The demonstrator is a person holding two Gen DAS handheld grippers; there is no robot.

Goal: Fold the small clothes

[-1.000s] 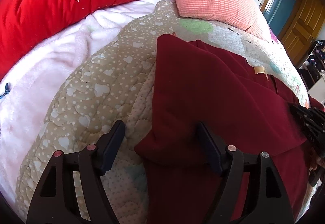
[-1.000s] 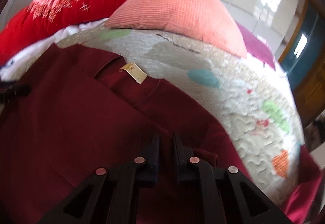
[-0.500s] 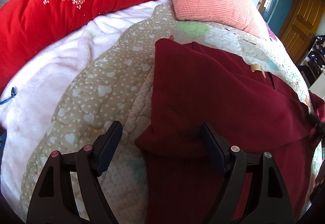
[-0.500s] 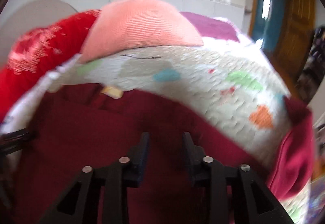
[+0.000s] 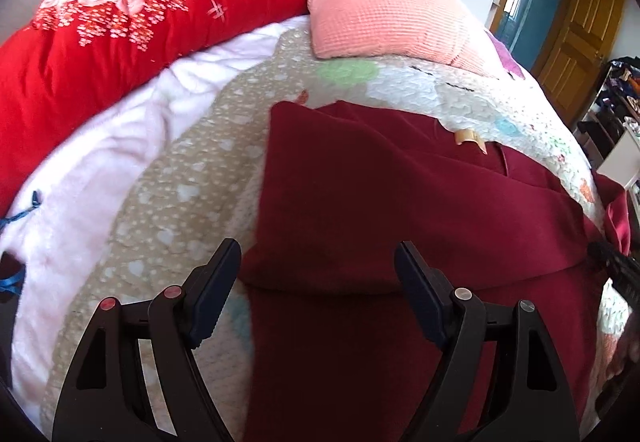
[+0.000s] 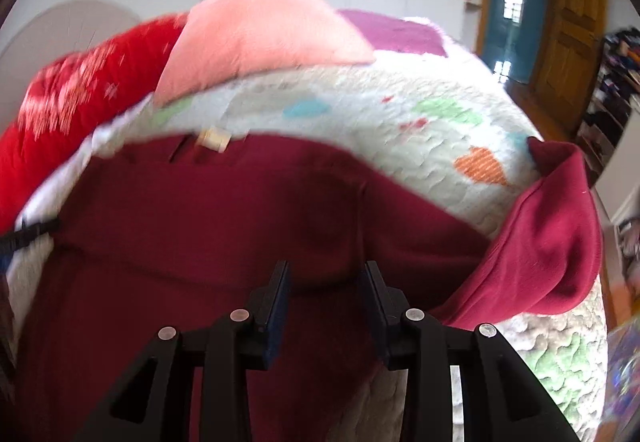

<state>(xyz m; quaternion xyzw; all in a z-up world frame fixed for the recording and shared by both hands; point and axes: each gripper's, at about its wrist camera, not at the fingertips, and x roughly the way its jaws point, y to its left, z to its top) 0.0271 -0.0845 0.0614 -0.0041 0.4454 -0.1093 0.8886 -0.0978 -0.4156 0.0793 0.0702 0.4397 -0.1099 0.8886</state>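
Observation:
A dark red garment (image 5: 380,209) lies on the quilted bed cover (image 5: 176,197), its left side folded over onto the body, a tan neck label (image 5: 468,137) at the far edge. My left gripper (image 5: 318,274) is open and empty, hovering over the folded flap's near edge. In the right wrist view the same garment (image 6: 208,226) fills the lower left, and its right sleeve (image 6: 548,242) lies spread out on the quilt (image 6: 420,145) to the right. My right gripper (image 6: 326,282) is open and empty above the garment's right side.
A red floral duvet (image 5: 100,41) and a pink pillow (image 5: 384,21) lie at the head of the bed. A white fleece blanket (image 5: 92,169) lies at the left. A wooden door (image 5: 576,29) and cluttered shelves (image 5: 616,101) stand to the right.
My right gripper has opened, let go of the garment and pulled back to the right, bringing the loose right sleeve into view. My left gripper has stayed open and drawn back slightly.

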